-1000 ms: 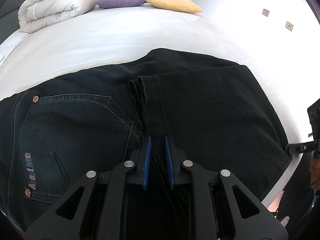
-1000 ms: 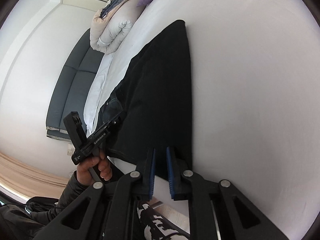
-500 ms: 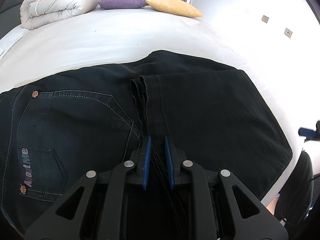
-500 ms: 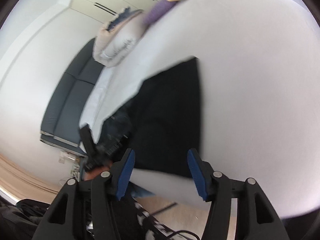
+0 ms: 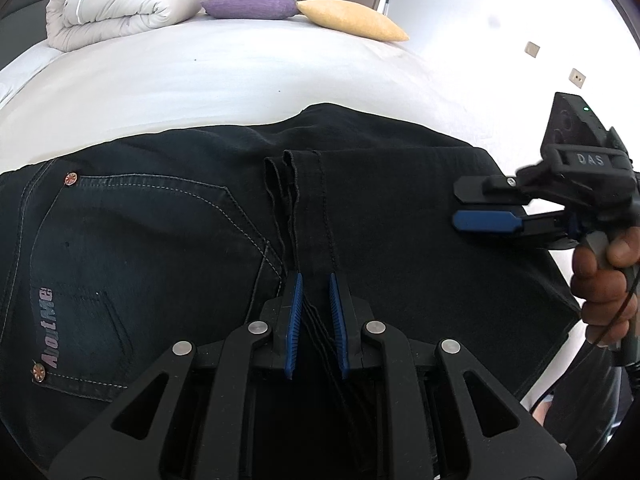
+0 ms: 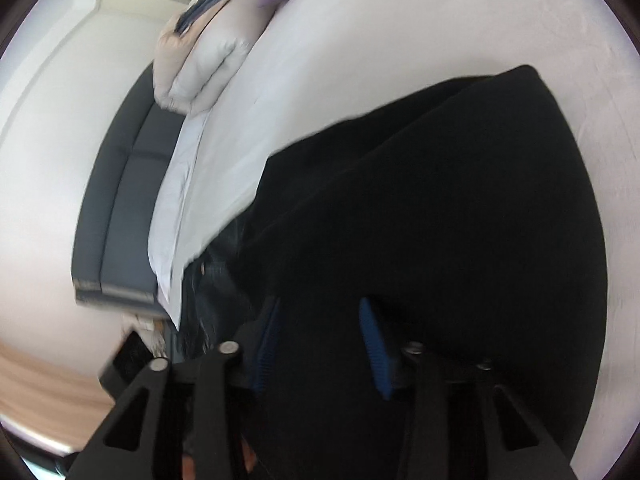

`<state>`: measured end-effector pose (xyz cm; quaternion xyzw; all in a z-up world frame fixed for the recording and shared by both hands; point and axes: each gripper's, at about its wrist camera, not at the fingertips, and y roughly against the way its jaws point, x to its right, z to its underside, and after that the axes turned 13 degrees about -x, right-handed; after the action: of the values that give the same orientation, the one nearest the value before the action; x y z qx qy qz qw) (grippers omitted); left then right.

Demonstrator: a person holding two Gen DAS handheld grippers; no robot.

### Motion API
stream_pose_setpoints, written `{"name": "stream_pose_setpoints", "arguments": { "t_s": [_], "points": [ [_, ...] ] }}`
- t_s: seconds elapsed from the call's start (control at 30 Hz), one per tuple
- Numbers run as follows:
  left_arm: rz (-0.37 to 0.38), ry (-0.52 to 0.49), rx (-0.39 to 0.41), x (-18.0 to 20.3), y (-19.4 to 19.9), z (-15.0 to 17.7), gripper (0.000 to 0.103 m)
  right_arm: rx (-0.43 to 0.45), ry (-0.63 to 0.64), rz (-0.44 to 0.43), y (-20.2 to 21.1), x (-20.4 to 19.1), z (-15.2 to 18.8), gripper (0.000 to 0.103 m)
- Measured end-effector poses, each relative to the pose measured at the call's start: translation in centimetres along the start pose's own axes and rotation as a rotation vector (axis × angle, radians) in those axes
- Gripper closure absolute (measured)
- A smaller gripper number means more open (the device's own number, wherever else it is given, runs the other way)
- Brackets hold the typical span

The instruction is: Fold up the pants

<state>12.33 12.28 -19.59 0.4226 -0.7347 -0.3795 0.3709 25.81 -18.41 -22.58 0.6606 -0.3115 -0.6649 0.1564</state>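
I've got the black pants (image 5: 380,216) spread flat on the white bed (image 5: 200,80), already doubled over, with the leg hems lying on the seat next to the back pocket (image 5: 132,256). My left gripper (image 5: 316,292) is down at the near edge of the pants, its blue fingers (image 5: 295,312) drawn close and pinching the stacked hem layers; I can see the cloth edges and loose threads running straight in between them. The pocket, with its copper rivets and pale stitching, sits just left of that pinch.

Over at the right-hand end of the pants, my right gripper (image 5: 486,208) is hovering above the folded edge, held in a hand (image 5: 604,284). From the left wrist view its two fingers are stacked one over the other with a gap between them. In the right wrist view (blurred, so bear with me) the same gripper (image 6: 324,328) has its blue pads (image 6: 374,344) spread wide with dark cloth filling the space between; I can't tell whether the fingers touch the fabric.

Beyond the pants, at the far end of the bed, a rolled duvet (image 5: 116,8) sits beside a purple cushion (image 5: 252,4) and a yellow cushion (image 5: 352,20). A dark sofa (image 6: 124,200) stands past the bed's far side.
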Motion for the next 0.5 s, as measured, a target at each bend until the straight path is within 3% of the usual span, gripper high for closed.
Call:
{"name": "stream_pose_setpoints", "arguments": {
  "t_s": [0.13,0.2,0.27,0.3,0.33,0.4,0.5],
  "points": [
    [0.092,0.112,0.007,-1.3,2.1,0.7,0.086,0.034,0.059,0.038,-0.3,-0.6,0.5,0.060],
    [0.095,0.160,0.040,-2.2,3.9,1.9,0.085,0.056,0.057,0.020,-0.2,-0.3,0.8,0.060],
    [0.129,0.239,0.067,-3.8,5.9,3.6,0.068,0.079,0.052,0.002,-0.1,-0.5,1.1,0.057],
    [0.161,0.306,0.105,-5.2,7.5,5.0,0.037,0.087,0.061,0.001,-0.1,-0.6,1.2,0.052],
    [0.170,0.349,0.135,-6.0,8.4,5.9,0.018,0.095,0.075,0.002,-0.1,-0.9,1.4,0.050],
    [0.186,0.455,0.224,-8.1,11.1,8.5,0.017,0.115,0.117,0.013,-0.2,-1.7,2.0,0.036],
    [0.201,0.583,0.304,-11.3,13.2,11.7,0.017,0.125,0.159,0.041,-0.4,-2.9,2.7,0.024]
  ]
}}
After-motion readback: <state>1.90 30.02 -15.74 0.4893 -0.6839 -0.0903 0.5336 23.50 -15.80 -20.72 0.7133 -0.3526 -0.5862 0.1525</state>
